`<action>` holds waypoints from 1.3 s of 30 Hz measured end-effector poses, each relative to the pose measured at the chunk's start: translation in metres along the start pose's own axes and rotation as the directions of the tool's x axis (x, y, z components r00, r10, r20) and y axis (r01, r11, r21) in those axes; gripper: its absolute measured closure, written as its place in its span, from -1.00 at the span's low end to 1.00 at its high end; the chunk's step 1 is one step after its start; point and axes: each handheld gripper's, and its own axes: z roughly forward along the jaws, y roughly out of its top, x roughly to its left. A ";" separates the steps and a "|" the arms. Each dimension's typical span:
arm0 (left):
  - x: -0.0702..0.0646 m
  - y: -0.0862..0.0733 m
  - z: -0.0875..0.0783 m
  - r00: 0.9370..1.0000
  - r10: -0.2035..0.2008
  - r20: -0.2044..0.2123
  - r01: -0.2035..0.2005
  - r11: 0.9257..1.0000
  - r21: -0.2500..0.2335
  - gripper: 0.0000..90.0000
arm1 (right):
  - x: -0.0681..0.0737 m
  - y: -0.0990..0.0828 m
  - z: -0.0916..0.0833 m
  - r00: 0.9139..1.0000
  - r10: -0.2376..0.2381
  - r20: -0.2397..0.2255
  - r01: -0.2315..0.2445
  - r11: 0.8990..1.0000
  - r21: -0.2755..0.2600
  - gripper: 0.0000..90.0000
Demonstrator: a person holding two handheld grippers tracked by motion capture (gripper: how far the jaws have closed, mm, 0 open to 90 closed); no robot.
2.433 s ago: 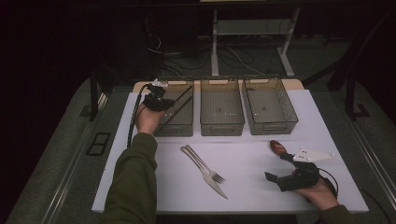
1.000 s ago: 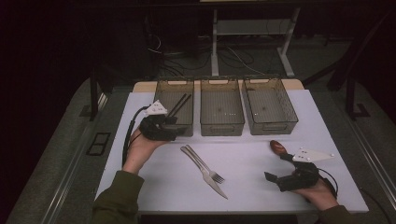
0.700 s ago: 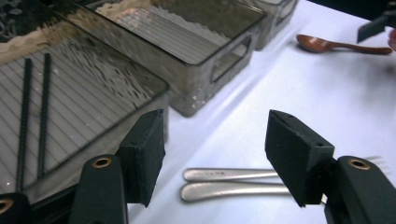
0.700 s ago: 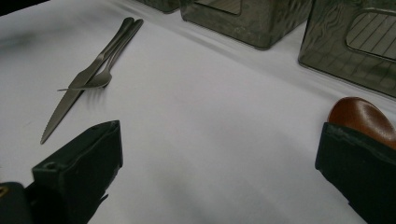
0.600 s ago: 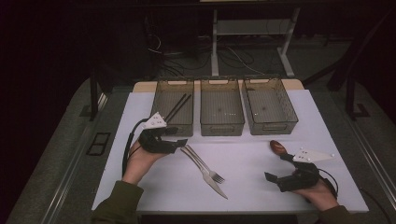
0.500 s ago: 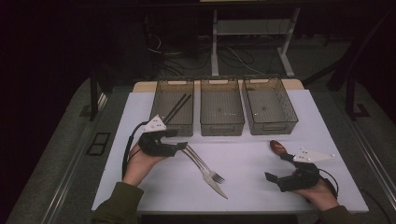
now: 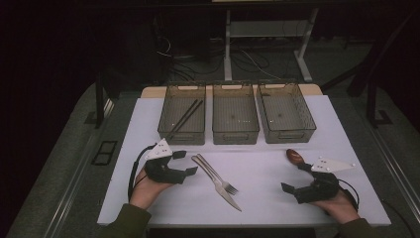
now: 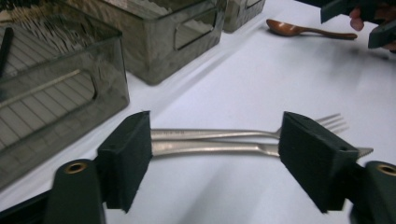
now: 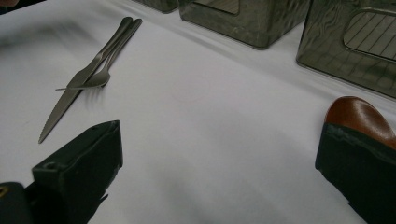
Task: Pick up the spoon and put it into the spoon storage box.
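Observation:
A metal fork (image 7: 215,174) and knife (image 7: 225,194) lie side by side on the white tabletop, handles toward the back left. My left gripper (image 7: 185,163) sits at those handles. In the left gripper view its jaws have just been opening and stand apart (image 8: 215,158), with the fork (image 8: 224,134) and knife (image 8: 210,148) lying just beyond the pads, untouched. At the front right my right gripper (image 7: 294,177) rests open and holds nothing. A brown wooden spoon (image 7: 294,156) lies by its far jaw, its bowl (image 9: 359,116) showing over that jaw in the right gripper view.
Three smoky plastic bins stand in a row at the back: left (image 7: 181,136), middle (image 7: 235,135), right (image 7: 292,135). Black chopsticks (image 7: 185,118) lie in the left one. The white tabletop (image 7: 262,168) is bare between the cutlery and the spoon.
My left hand has come down from the left bin toward the front and settled at the fork and knife handles, its jaws wider apart. The right hand has stayed put.

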 end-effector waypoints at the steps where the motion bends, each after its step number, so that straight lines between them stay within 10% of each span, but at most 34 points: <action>1: -0.001 -0.002 -0.001 1.000 -0.005 0.004 0.005 1.000 -0.003 -0.48 | 0.000 0.000 0.000 1.000 -0.001 0.001 0.001 1.000 0.001 -0.99; 19: -0.010 -0.028 -0.004 1.000 -0.022 -0.002 0.022 1.000 -0.005 -1.00 | 0.003 0.001 0.001 1.000 -0.022 -0.007 0.022 1.000 0.001 -1.00; 39: -0.010 -0.027 -0.001 1.000 -0.019 0.000 0.019 1.000 0.018 -1.00 | -0.008 0.019 -0.007 1.000 0.008 0.021 -0.008 1.000 0.028 -0.99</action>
